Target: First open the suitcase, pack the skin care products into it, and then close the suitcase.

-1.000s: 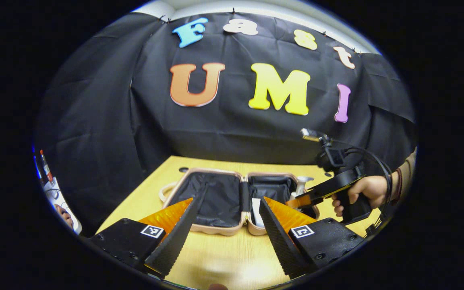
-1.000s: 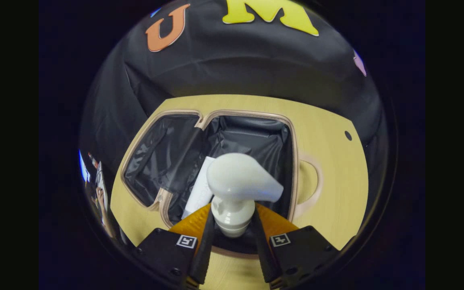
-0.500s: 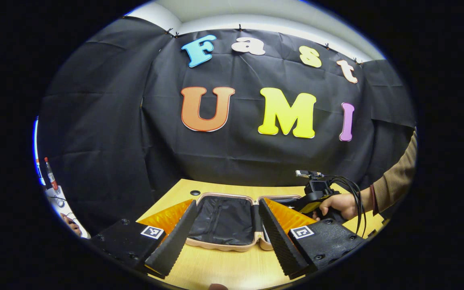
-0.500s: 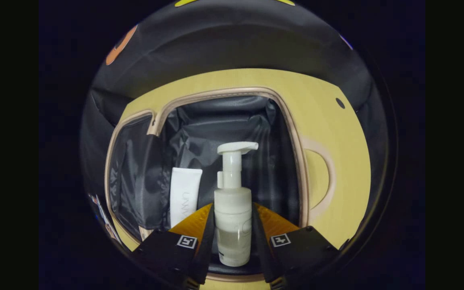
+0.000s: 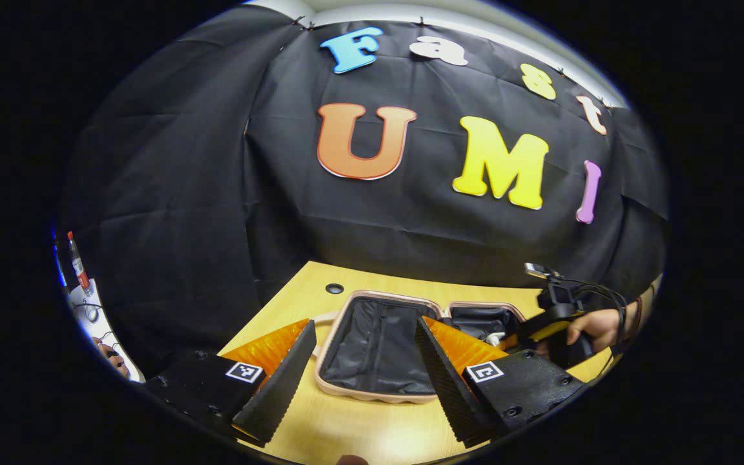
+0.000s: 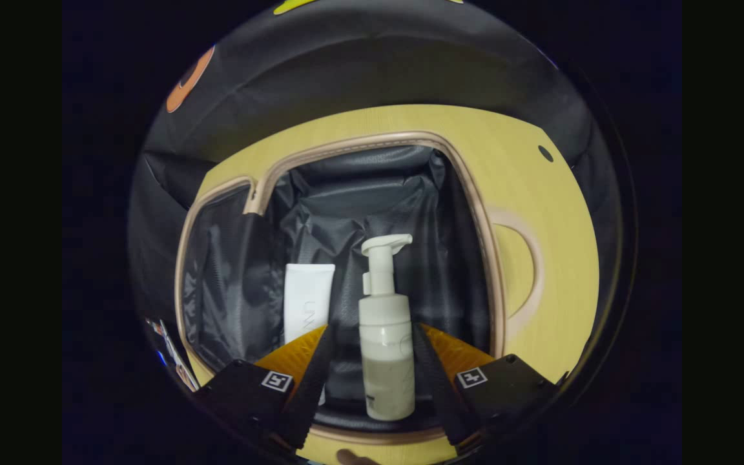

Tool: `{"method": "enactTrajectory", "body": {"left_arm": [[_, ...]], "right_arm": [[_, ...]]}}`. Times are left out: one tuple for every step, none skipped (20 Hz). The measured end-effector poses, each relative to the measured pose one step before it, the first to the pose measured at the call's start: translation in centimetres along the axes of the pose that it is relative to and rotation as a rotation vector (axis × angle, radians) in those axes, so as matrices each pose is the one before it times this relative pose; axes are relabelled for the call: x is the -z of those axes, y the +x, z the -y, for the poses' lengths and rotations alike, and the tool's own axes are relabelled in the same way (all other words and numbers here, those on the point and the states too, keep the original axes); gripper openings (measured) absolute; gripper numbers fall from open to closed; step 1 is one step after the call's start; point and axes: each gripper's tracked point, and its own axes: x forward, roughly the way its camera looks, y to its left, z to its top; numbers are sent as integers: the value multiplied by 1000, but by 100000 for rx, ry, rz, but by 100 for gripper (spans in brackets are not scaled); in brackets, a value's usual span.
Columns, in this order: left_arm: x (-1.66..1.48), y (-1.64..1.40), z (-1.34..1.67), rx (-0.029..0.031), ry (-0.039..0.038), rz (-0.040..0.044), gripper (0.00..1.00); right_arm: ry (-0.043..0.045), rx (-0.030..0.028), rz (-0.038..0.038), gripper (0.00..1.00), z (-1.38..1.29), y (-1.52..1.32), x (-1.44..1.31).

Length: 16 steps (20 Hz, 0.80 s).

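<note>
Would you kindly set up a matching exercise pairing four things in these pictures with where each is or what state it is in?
Things:
1. pump bottle
2. white tube
3. suitcase
4. left gripper

States:
A. lies flat at the left of the right compartment
B. jaws wide apart, holding nothing
C. lies between the right gripper's open jaws
D. open flat on the wooden table

Pairs: 1-C, 2-A, 3-D, 4-B

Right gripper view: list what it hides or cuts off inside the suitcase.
- White tube: its lower end is covered by the right gripper's finger.
- Suitcase left half: its near edge runs off the view's rim.
- Pump bottle: whether its far side touches the lining can't be told.
</note>
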Motion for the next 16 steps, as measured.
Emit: {"method": "enactTrajectory", "body": {"left_arm": [[-38, 1269, -1395, -903, -2536, -856, 98], [-697, 968, -1240, -1932, -2429, -144, 98], [-653, 1145, -1224, -1800, -2653, -13, 98], [-405, 1181, -944, -1066, -2503, -326, 98], [68, 1124, -924, -292, -4001, -2090, 98], [415, 1243, -432, 1944, -4992, -2799, 98], [591, 1121, -295, 2478, -6342, -3506, 98], [698, 963, -461, 2564, -7812, -4432, 98], [519, 1200, -806, 934, -7659, -3392, 98], [1164, 1444, -783, 2841, -7112, -3751, 98], [852, 966, -1414, -314, -6679, -2053, 98], [647, 1109, -1783, -1020, -7061, -2583, 99], [451, 835, -1788, -1733, -7201, -1929, 98], [197, 979, -1192, -741, -6999, -667, 99], [183, 808, -383, 2231, -6377, -412, 99], [611, 529, -516, 848, -4947, -1615, 98]], "right_arm": [[-1083, -2294, 2630, 75, -358, -1574, -495], [-1619, -2251, 3730, 78, -254, -1732, -648], [-2178, -1550, 4348, 80, 12, -1992, -1020], [-2393, -3027, 5001, 80, -111, -2137, -1198], [-2896, -1928, 5160, 77, 25, -2256, -1255], [-3292, -551, 5841, 77, 681, -2323, -1438], [-3217, -705, 5940, 80, 719, -2334, -1591], [-2815, 673, 6687, 77, 1059, -2634, -1654], [-2476, 583, 6145, 80, 1051, -2551, -1705], [-1590, 1044, 4577, 80, 1190, -2680, -1261], [-705, 1353, 3027, 80, 1350, -2809, -894], [655, 1201, 4266, 80, 1270, -2844, -1177], [1481, 1548, 5526, 80, 1394, -2486, -1404], [1715, 2022, 5587, 80, 1407, -2471, -1528], [1681, 1996, 5449, 80, 1166, -2054, -1314], [1366, 2949, 4288, 80, 1345, -1811, -1152]]}}
